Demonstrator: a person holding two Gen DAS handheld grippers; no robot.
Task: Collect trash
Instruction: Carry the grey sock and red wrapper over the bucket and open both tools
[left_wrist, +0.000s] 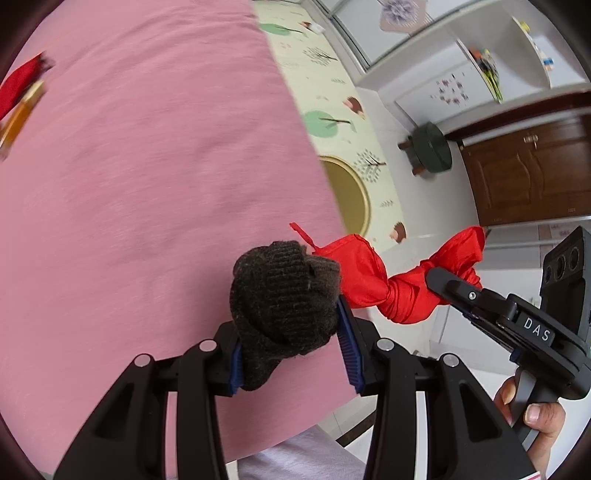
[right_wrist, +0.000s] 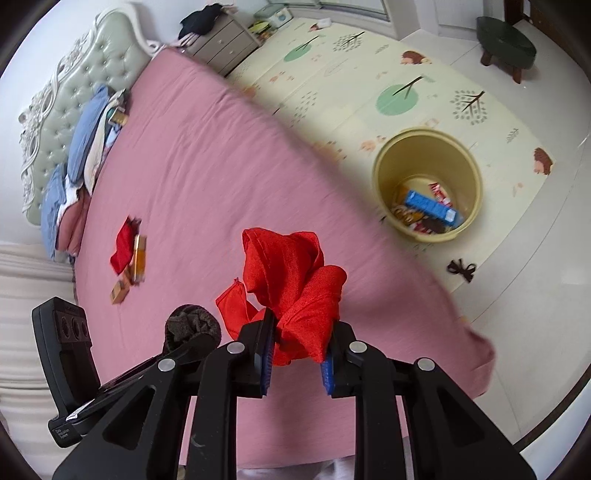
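Observation:
My left gripper (left_wrist: 291, 354) is shut on a dark brown knitted sock (left_wrist: 284, 302), bunched between its blue pads above the pink bed (left_wrist: 147, 166). My right gripper (right_wrist: 297, 363) is shut on a knotted red cloth (right_wrist: 295, 280); the same red cloth (left_wrist: 373, 280) and right gripper (left_wrist: 439, 284) show in the left wrist view, just right of the sock. The sock (right_wrist: 192, 325) and the left gripper (right_wrist: 184, 345) appear at the lower left of the right wrist view. A yellow bucket (right_wrist: 384, 173) holding wrappers and a blue box stands on the play mat beside the bed.
Another red cloth (right_wrist: 123, 247) and small orange boxes (right_wrist: 138, 258) lie on the bed. Pillows (right_wrist: 81, 144) pile against the headboard. A black scrap (right_wrist: 461, 267) lies on the patterned mat (right_wrist: 332, 66). A green stool (right_wrist: 506, 40) and wooden cabinet (left_wrist: 535, 170) stand farther off.

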